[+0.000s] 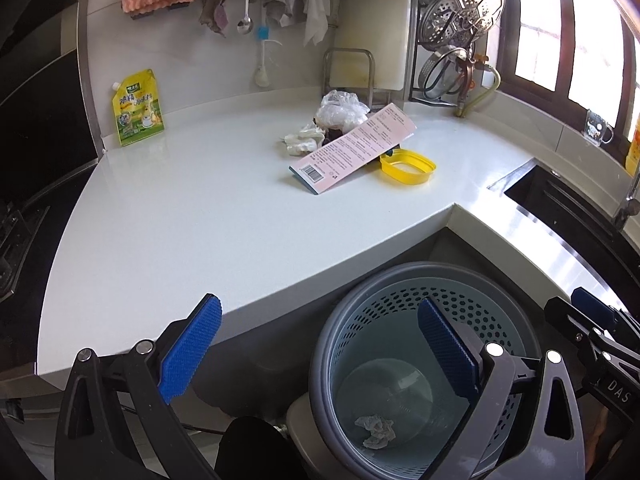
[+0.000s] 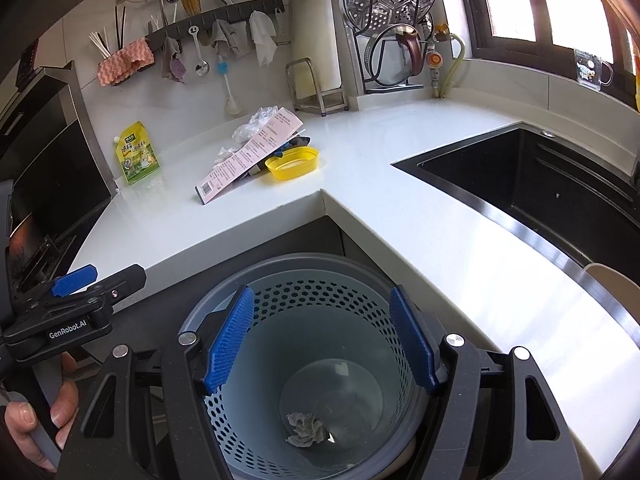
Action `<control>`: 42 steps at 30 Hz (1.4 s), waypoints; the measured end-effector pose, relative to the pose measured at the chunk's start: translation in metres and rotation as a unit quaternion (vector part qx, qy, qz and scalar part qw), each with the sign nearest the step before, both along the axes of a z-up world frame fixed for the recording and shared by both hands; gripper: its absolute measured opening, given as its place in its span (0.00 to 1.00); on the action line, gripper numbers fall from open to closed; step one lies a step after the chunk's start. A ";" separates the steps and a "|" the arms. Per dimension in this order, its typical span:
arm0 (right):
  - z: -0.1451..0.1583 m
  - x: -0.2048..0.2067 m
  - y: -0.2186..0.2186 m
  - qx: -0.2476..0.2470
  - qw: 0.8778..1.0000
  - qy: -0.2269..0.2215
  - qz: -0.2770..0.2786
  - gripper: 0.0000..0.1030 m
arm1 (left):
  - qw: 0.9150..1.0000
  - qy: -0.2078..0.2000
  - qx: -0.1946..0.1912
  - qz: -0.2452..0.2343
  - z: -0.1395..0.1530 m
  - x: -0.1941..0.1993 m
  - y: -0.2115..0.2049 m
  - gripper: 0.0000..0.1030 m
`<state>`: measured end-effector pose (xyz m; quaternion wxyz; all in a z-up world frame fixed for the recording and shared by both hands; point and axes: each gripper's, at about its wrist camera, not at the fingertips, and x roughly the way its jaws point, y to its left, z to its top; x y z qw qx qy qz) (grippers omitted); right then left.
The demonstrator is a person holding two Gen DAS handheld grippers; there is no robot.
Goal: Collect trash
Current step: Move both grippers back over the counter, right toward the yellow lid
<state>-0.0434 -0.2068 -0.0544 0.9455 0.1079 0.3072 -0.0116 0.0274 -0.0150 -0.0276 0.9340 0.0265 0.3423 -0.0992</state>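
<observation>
1. The grey perforated plastic waste bin (image 2: 312,344) sat at the lower centre of the frame, tucked under the inner corner of the white stone countertop (image 2: 420,208) so trash could drop straight in.
2. One crumpled grey paper wad (image 2: 306,429) lay on its bottom.
3. The right gripper (image 2: 322,340) hung over the bin mouth, jaws spread and empty.
4. The left gripper (image 1: 320,350), likewise spread and empty, straddled the counter edge and bin rim.
5. Remaining trash waited at upper centre: a pink printed paper slip (image 1: 352,148), clear crinkled plastic wrap (image 1: 340,110), white crumpled tissue (image 1: 302,142) and a yellow oval plastic lid (image 1: 408,167).
</observation>
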 end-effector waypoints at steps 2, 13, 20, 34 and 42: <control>0.003 0.006 0.001 -0.003 1.000 -0.003 0.004 0.66 | 1.000 -0.006 -0.003 0.004 0.005 0.004 0.003 0.94; 0.015 0.047 0.004 -0.004 1.000 -0.017 0.025 0.68 | 0.999 -0.026 -0.015 0.029 0.022 0.039 0.016 0.94; 0.021 0.074 0.006 -0.002 0.999 -0.020 0.035 0.68 | 0.999 -0.029 -0.019 0.037 0.026 0.065 0.020 0.94; 0.028 0.133 0.009 -0.013 0.998 -0.018 0.050 0.68 | 0.998 -0.037 -0.018 0.043 0.028 0.116 0.014 0.94; 0.025 0.172 0.010 -0.022 0.997 -0.001 0.070 0.73 | 0.999 -0.023 -0.006 0.034 0.021 0.146 0.005 0.94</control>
